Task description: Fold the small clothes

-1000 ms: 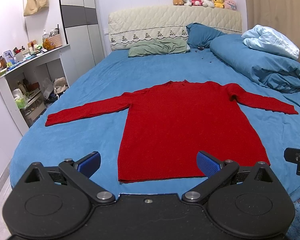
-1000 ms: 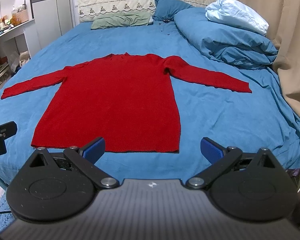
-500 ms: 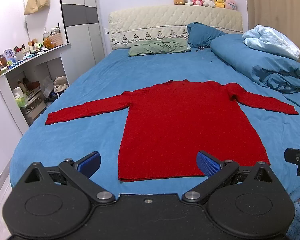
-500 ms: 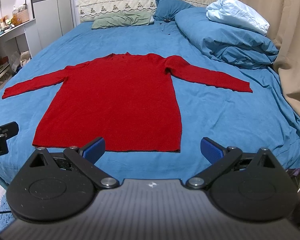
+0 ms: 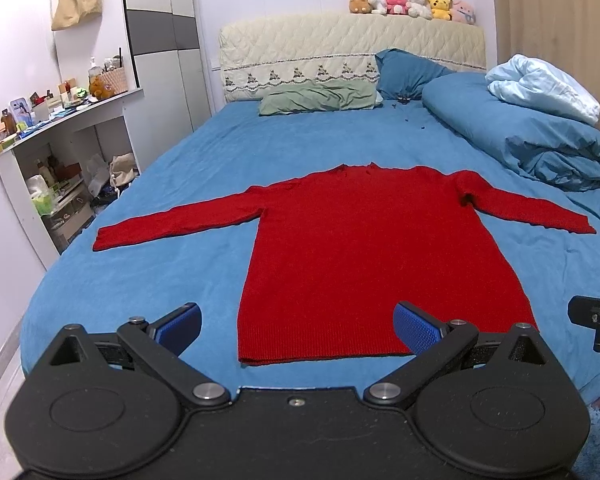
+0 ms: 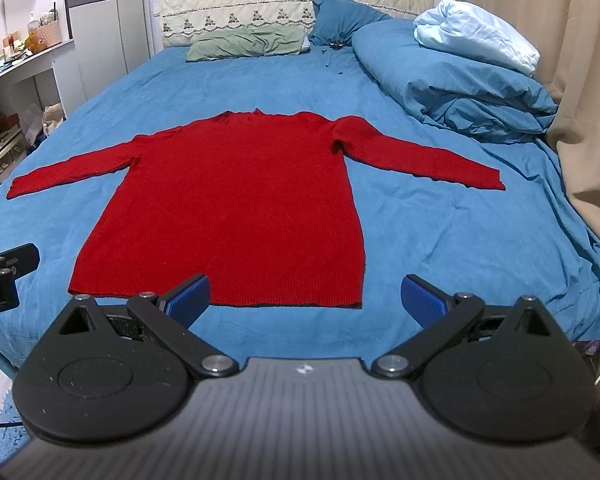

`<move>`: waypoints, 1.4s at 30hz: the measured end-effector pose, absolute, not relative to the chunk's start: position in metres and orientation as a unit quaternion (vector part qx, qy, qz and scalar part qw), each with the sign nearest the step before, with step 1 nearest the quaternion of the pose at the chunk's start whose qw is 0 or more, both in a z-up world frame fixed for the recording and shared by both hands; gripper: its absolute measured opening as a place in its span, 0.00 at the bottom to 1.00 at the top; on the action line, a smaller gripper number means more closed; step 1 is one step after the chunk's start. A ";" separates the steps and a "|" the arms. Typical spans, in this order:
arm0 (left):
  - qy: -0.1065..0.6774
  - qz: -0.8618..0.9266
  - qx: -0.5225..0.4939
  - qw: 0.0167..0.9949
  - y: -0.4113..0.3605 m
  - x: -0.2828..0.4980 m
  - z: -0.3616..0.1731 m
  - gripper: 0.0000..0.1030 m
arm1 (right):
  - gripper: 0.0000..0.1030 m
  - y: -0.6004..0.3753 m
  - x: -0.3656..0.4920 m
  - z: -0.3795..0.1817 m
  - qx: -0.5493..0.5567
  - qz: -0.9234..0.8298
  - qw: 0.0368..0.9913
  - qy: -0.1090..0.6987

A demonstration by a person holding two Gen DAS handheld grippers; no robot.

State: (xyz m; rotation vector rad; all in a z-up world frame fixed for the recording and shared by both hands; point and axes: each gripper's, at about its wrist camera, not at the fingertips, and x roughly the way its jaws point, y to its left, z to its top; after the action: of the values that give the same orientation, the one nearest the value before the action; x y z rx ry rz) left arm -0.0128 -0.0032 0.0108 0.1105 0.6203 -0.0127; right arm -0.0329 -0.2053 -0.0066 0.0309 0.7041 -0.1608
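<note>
A red long-sleeved sweater (image 5: 372,248) lies flat on the blue bed (image 5: 148,280), sleeves spread to both sides, hem toward me. It also shows in the right wrist view (image 6: 240,208). My left gripper (image 5: 298,326) is open and empty, held above the hem's left half, not touching it. My right gripper (image 6: 306,300) is open and empty, just before the hem's right part. Each gripper's edge shows in the other's view.
A rolled blue duvet (image 5: 532,136) with a pale blue blanket (image 5: 540,88) lies at the bed's right. Pillows (image 5: 316,98) sit by the headboard. A cluttered white shelf (image 5: 56,128) stands left of the bed. Beige curtains (image 6: 580,80) hang right.
Both grippers have drifted slightly forward and upward toward the bed. The sweater has not moved. Both stay open.
</note>
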 end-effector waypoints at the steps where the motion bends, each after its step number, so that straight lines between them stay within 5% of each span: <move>1: 0.304 -0.005 0.052 0.951 -0.003 -0.013 0.012 1.00 | 1.00 -0.206 -0.033 -0.006 0.017 -0.078 0.936 0.343; 11: 0.255 -0.018 0.047 0.966 -0.017 0.021 0.062 1.00 | 1.00 -0.248 -0.017 0.037 0.052 -0.105 0.944 0.308; 20: 0.227 -0.080 0.061 0.969 -0.084 0.151 0.090 1.00 | 1.00 -0.344 0.066 0.032 0.089 -0.176 0.930 0.308; 29: 0.270 -0.170 0.068 0.945 -0.191 0.329 0.004 1.00 | 1.00 -0.454 0.183 -0.054 0.152 -0.267 0.897 0.317; 42: 0.367 -0.137 0.111 0.913 -0.290 0.457 -0.095 1.00 | 1.00 -0.552 0.273 -0.146 0.222 -0.325 0.867 0.305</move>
State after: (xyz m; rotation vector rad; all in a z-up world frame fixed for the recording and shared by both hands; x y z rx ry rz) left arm 0.4569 -0.2898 -0.0953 0.2283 0.7558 -0.2821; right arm 0.2734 -0.5515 -0.1458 0.4642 0.6386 -0.6813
